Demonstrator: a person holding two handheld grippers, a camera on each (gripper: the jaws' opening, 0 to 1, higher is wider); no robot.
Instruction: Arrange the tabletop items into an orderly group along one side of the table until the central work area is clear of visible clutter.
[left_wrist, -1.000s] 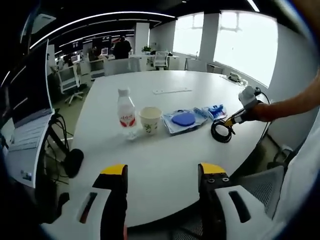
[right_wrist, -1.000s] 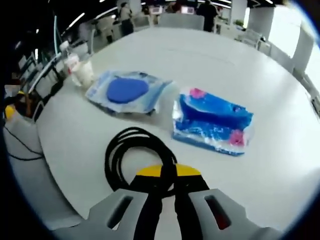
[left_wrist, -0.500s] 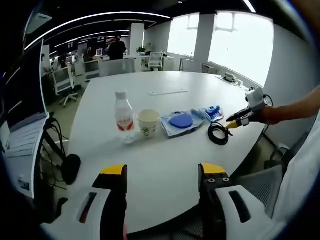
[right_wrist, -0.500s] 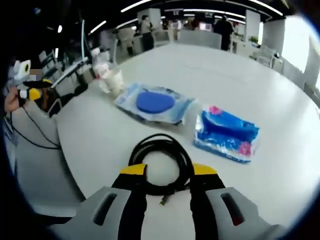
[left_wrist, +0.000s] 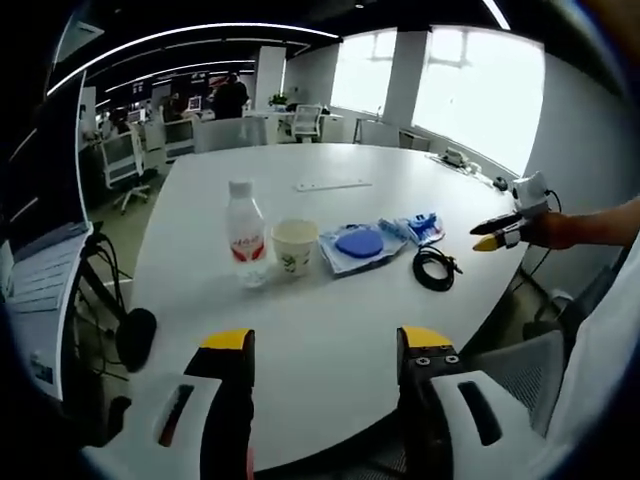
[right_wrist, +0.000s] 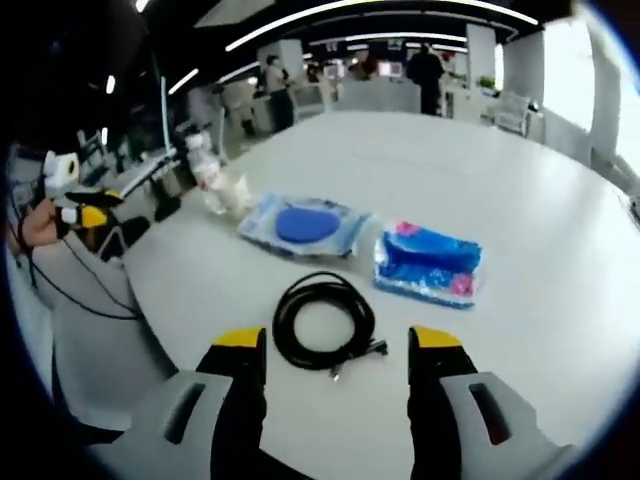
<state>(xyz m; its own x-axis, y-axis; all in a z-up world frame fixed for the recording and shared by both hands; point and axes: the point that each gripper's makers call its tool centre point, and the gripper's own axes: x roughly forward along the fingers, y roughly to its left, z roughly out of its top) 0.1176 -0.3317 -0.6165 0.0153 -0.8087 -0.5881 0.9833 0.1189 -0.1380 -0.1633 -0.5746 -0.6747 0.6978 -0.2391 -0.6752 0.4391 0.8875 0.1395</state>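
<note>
Row of items seen on white table (left_wrist: 330, 330), cup (left_wrist: 296, 245) taken as landmark. Bottle (left_wrist: 245, 232) just beside cup on one side; pouch with blue disc (left_wrist: 362, 245) on other, then blue packet (left_wrist: 424, 226) and coiled cable (left_wrist: 434, 268) beyond it. Cable (right_wrist: 322, 322) lies free, near packet (right_wrist: 428, 266). Flat strip (left_wrist: 326, 184) well behind cup, perhaps ruler. Left gripper (left_wrist: 325, 345) jaws apart, empty; right gripper (right_wrist: 338, 342) jaws apart, empty. Open office behind, chairs, windows.
</note>
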